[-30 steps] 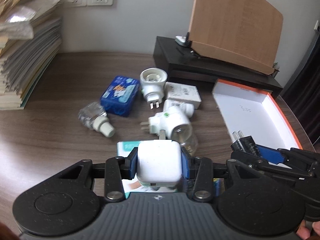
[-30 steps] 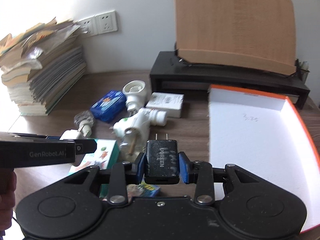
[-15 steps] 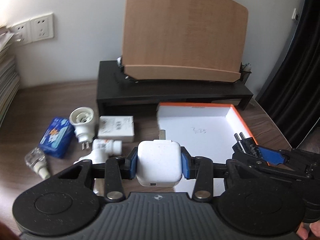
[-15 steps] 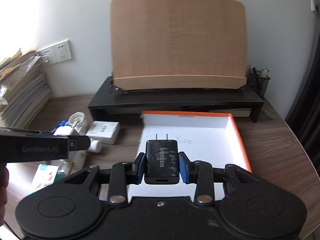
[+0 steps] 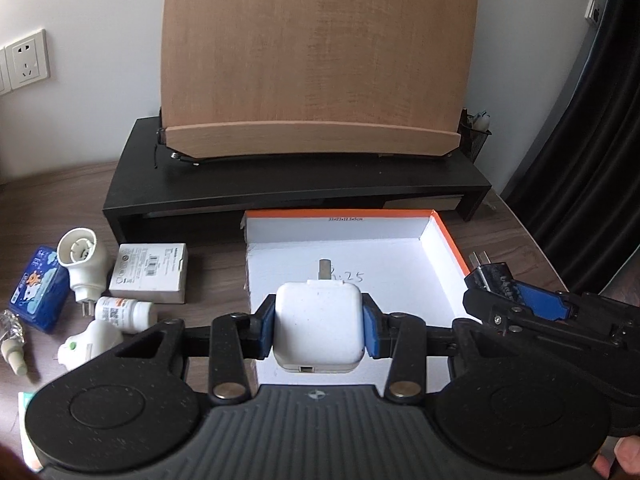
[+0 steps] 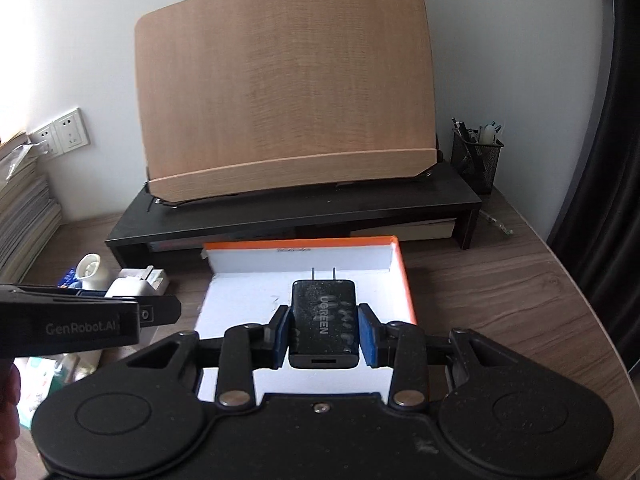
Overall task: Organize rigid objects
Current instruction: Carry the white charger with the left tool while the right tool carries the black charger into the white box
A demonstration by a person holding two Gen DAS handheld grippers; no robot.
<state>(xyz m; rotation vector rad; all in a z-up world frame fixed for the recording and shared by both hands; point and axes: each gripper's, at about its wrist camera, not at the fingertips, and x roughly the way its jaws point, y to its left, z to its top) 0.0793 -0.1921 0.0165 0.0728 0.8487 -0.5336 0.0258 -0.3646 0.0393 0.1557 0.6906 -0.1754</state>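
The left gripper (image 5: 319, 330) is closed on a white square plug adapter (image 5: 319, 326), its blue pads pressing both sides. One metal prong points away toward the far wall, and the port faces near. The adapter is above the shallow white cardboard box with orange rim (image 5: 448, 240). The right gripper (image 6: 323, 330) is clamped on a black rectangular charger (image 6: 323, 322). Its long axis runs near to far, with two prongs pointing far, also above this box.

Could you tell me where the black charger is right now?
In the right wrist view, the black charger sits clamped in the right gripper, above the white box.
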